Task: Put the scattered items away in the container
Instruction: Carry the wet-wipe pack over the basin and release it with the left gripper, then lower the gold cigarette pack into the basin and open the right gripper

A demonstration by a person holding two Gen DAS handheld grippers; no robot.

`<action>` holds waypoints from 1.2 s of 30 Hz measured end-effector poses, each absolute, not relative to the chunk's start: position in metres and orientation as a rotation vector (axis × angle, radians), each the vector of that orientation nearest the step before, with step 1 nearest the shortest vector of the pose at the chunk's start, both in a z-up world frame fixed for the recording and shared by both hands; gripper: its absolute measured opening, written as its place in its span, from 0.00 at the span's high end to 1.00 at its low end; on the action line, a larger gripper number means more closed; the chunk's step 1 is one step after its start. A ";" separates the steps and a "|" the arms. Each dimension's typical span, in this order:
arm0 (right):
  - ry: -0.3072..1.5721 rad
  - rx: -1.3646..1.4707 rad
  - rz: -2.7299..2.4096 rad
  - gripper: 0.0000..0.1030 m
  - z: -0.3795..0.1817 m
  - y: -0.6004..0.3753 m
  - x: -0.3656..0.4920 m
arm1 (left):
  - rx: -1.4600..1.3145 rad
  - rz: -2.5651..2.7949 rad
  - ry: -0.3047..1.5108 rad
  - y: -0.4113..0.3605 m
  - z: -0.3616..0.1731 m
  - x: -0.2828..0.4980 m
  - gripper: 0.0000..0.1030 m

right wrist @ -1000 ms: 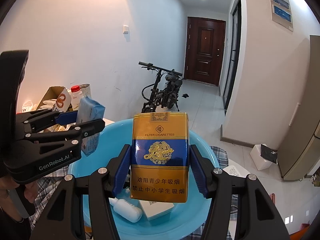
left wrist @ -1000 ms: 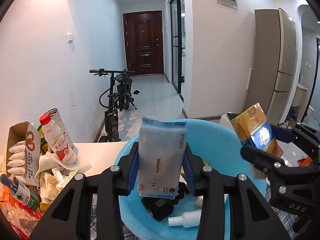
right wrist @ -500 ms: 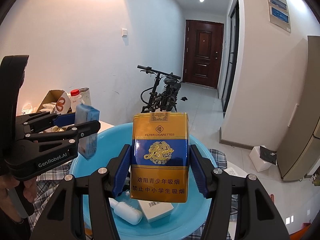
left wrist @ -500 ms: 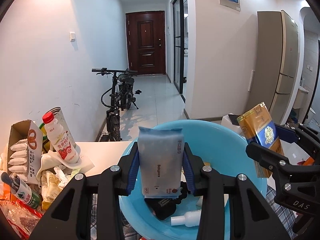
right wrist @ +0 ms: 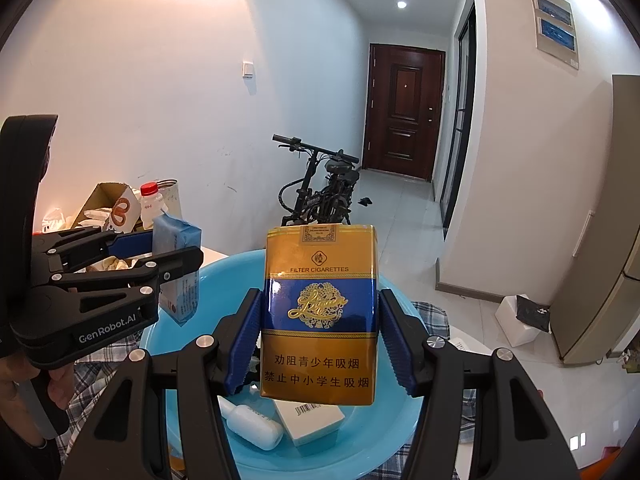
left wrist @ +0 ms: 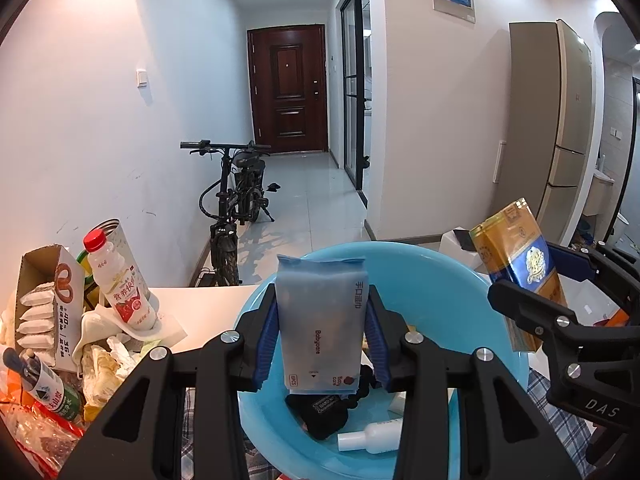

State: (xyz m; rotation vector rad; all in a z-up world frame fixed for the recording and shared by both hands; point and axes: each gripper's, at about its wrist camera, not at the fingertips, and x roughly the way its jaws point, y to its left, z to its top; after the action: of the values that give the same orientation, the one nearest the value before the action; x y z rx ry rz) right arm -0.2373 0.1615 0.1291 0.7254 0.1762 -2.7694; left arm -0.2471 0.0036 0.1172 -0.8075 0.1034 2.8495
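Observation:
My left gripper is shut on a grey-blue pack of wet wipes and holds it upright over the blue basin. My right gripper is shut on a gold and blue cigarette pack, also above the basin. The cigarette pack shows at the right of the left wrist view; the wipes show at the left of the right wrist view. Inside the basin lie a white bottle, a black item and a white box.
Left of the basin stand a red-capped drink bottle, an open cardboard box of sachets, a green bottle and crumpled wrappers. The basin rests on a checked cloth. A bicycle stands in the hallway beyond.
Both grippers have risen and drawn back a little with their items still held; the basin sits lower in both views.

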 end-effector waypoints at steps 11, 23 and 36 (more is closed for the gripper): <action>0.178 0.705 -2.771 0.42 0.135 0.164 -0.234 | -0.791 2.948 0.164 -0.001 0.119 -0.247 0.01; 0.185 0.706 -2.762 0.42 0.132 0.156 -0.233 | -0.789 2.965 0.181 -0.008 0.120 -0.245 0.01; 0.184 0.702 -2.746 0.42 0.134 0.152 -0.230 | -0.787 2.966 0.174 -0.006 0.123 -0.241 0.01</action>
State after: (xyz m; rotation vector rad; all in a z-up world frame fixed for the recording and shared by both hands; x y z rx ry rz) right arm -0.2301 0.1520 0.1337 0.7022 0.1844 -2.7456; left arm -0.2413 -0.0063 0.1231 -0.7869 0.1739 2.9658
